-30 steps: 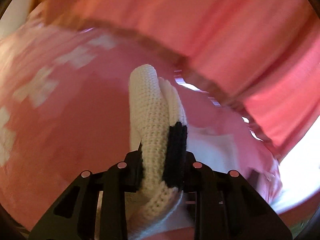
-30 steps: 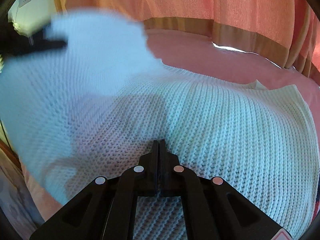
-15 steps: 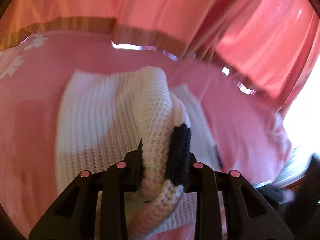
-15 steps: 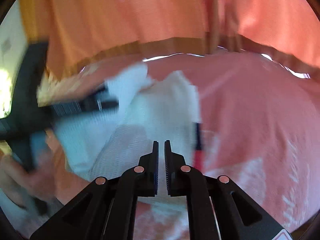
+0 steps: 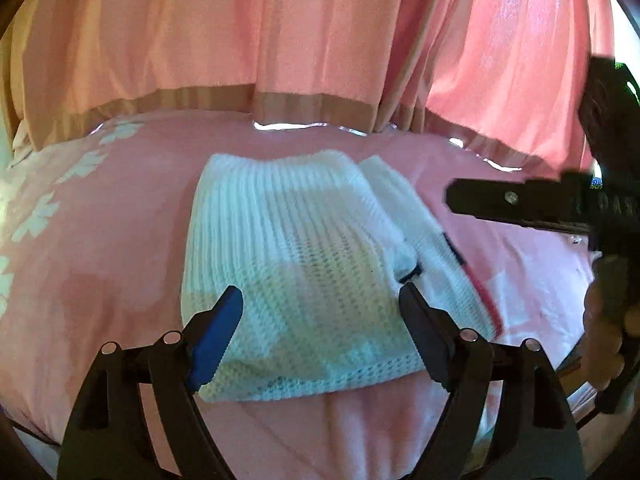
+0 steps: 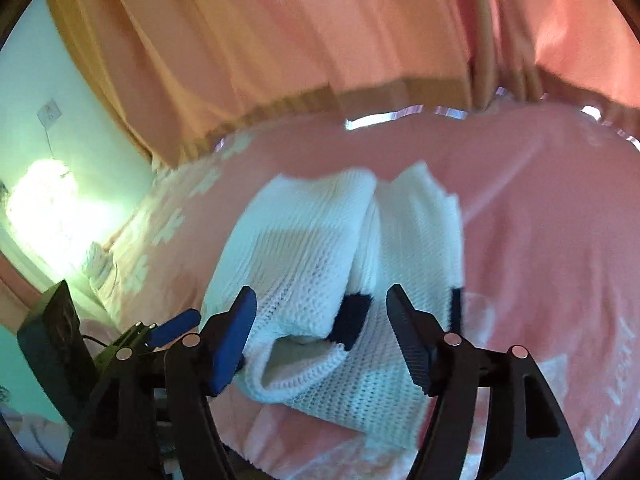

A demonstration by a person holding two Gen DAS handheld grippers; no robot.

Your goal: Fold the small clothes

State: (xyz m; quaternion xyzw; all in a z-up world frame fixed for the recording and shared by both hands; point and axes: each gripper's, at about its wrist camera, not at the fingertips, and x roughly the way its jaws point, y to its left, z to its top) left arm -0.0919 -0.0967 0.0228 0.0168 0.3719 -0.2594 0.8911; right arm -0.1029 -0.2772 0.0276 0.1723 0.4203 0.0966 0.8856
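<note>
**Both grippers free, sweater folded on bed**

L gripper (image 5: 320, 312): fingers spread wide, holding nothing, hovering over the near edge of the white knit sweater (image 5: 296, 272). The sweater lies in a rough rectangle on the pink bedspread (image 5: 112, 248), abt mid-bed, near hem close to the bed's front edge. One sleeve (image 5: 404, 216) is folded along its right side, dark cuff (image 6: 352, 316) pointing back toward the front edge. R gripper (image 6: 320, 320): fingers also apart, empty, sitting just above that cuff and the open sleeve end.

Risks, as I judge them: the knit is chunky, loose & stretchy, so a fingertip dragged low could snag a loop and pull the top layer off square. The sleeve fold looks puffy, not flat; a nudge from the R gripper could roll it open. The bedspread is soft and gives, so pressing down may bunch the fabric underneath and skew the stack.

Texture etc: ribbed bands at far hem, open stitch nearer, thick rolled edges. Bedspread smooth w/ pale flower print on the left. Pink curtain (image 5: 280, 40) hangs in soft pleats behind the far edge.
</note>
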